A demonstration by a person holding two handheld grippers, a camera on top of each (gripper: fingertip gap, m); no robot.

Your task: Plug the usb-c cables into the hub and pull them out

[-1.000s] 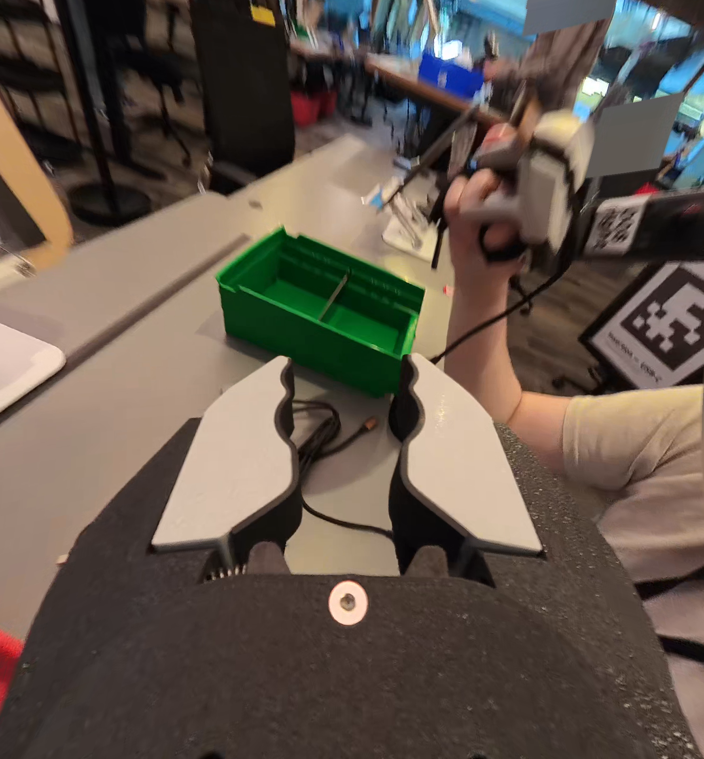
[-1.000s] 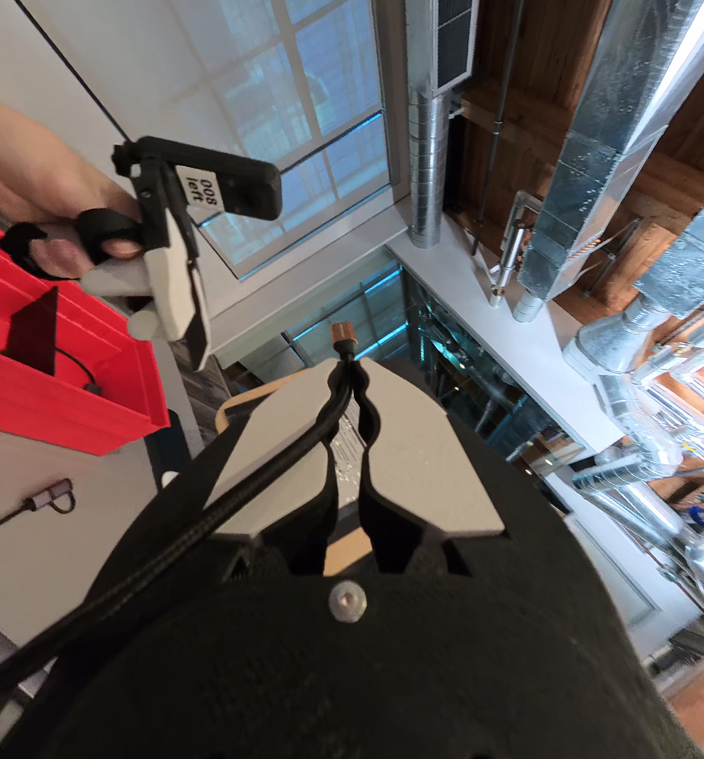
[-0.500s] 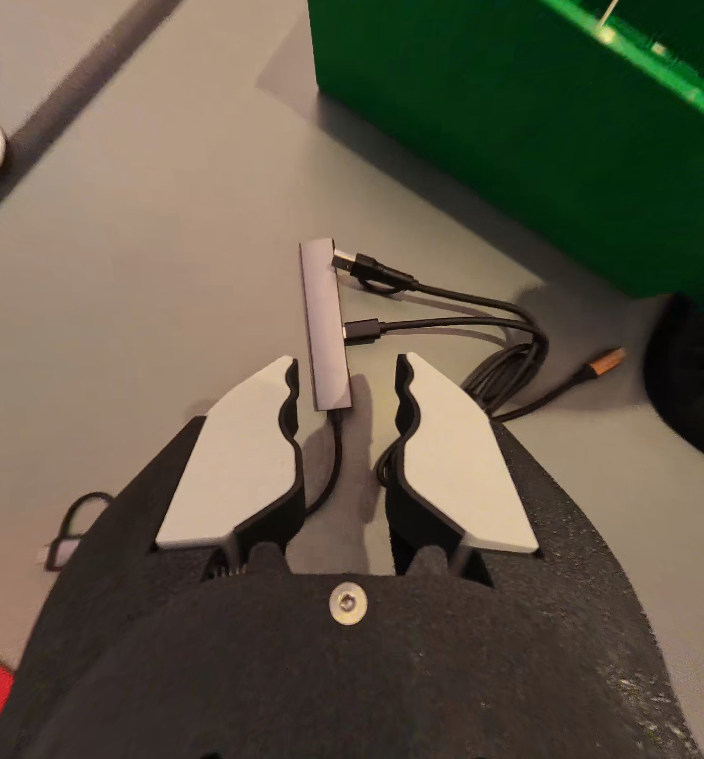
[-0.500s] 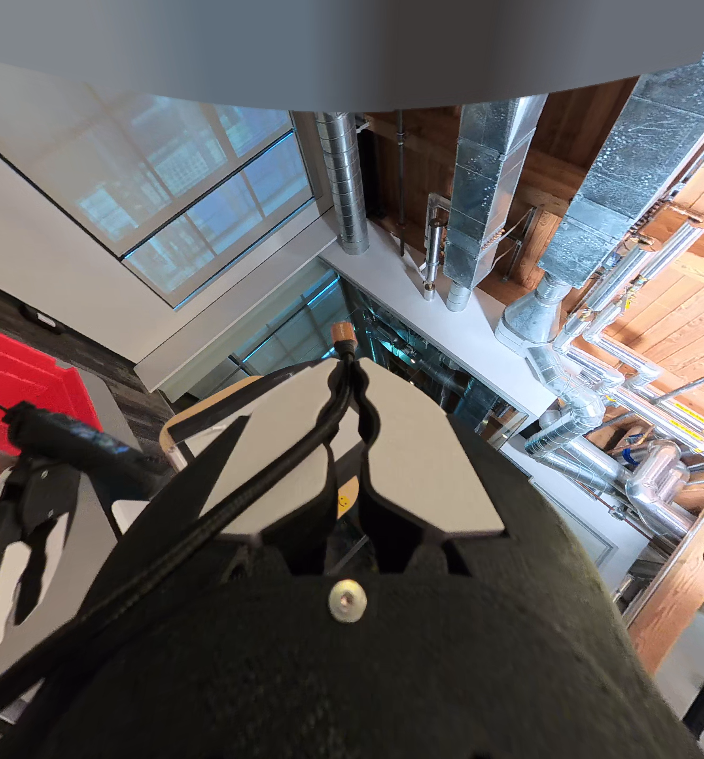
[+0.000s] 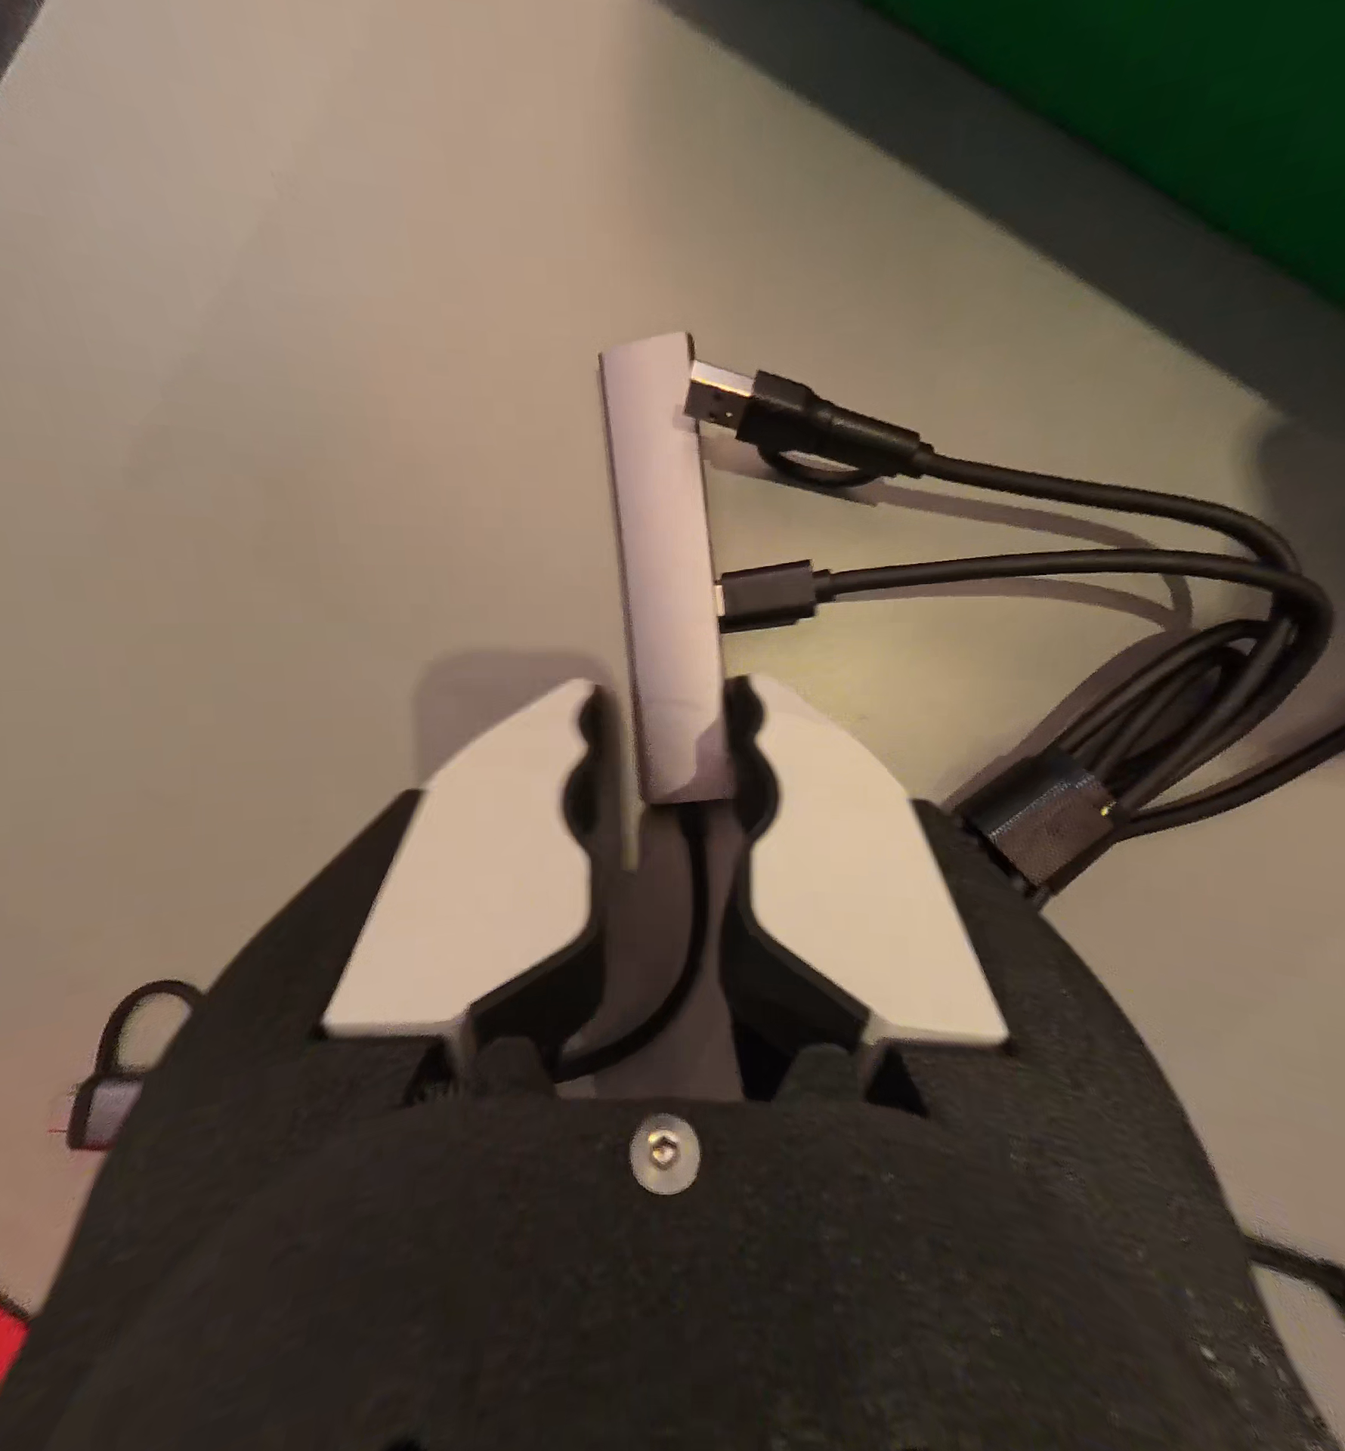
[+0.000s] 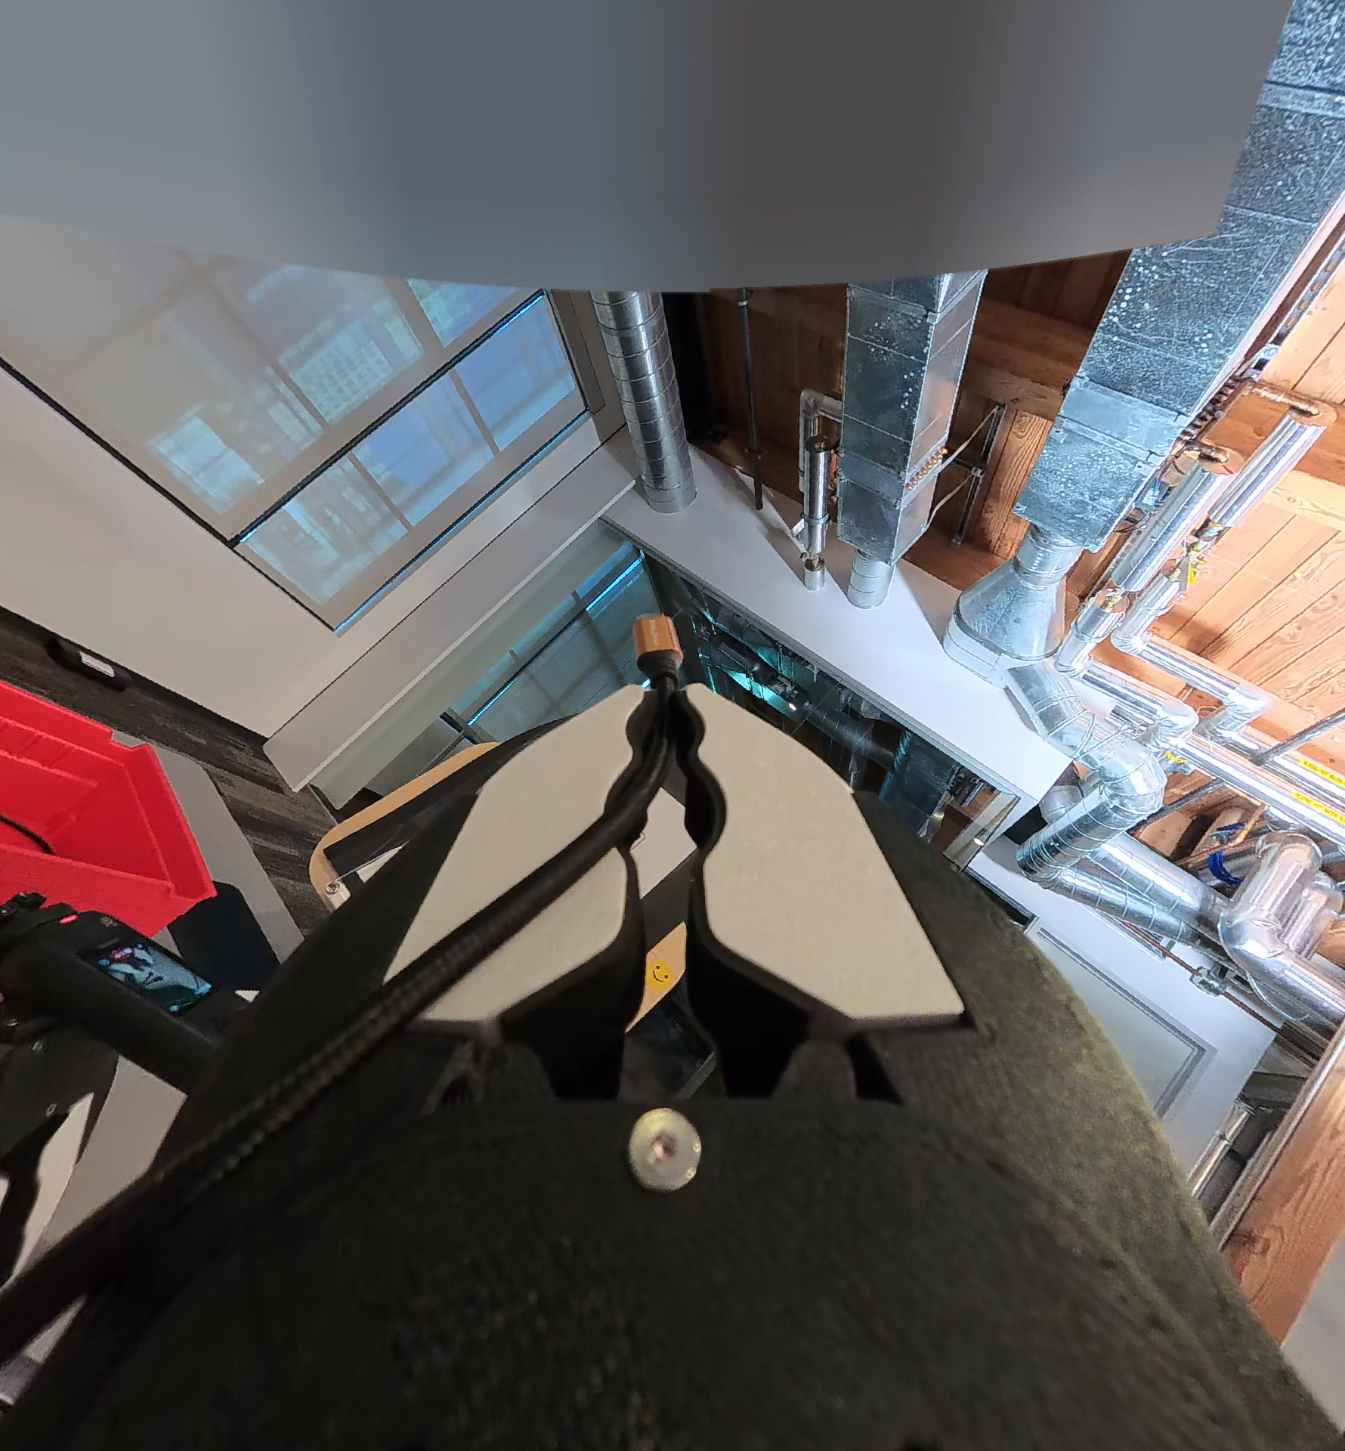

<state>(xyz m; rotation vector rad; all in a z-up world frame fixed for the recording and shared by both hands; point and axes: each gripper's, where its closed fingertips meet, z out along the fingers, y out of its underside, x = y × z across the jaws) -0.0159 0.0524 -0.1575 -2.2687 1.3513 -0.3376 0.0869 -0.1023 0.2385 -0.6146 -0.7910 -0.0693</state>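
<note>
While left jaws flank the hub [image 5: 665,565], right jaws pinch an orange-tipped cable [image 6: 656,645]

The grey counter [image 5: 277,408] carries a slim grey hub [image 5: 657,550], a bundle of black cables [image 5: 1125,628] strapped together, a green bin [image 5: 1219,133] and a small grey adapter [image 5: 104,1103].

The hub [image 5: 665,581] has its near end sunk between the left gripper [image 5: 673,707] fingers, so whether both pads touch it cannot be told. The green bin [image 5: 1203,118] is cut by the top edge. In the right wrist view, the braided cable [image 6: 497,903] runs off the lower left corner.
</note>
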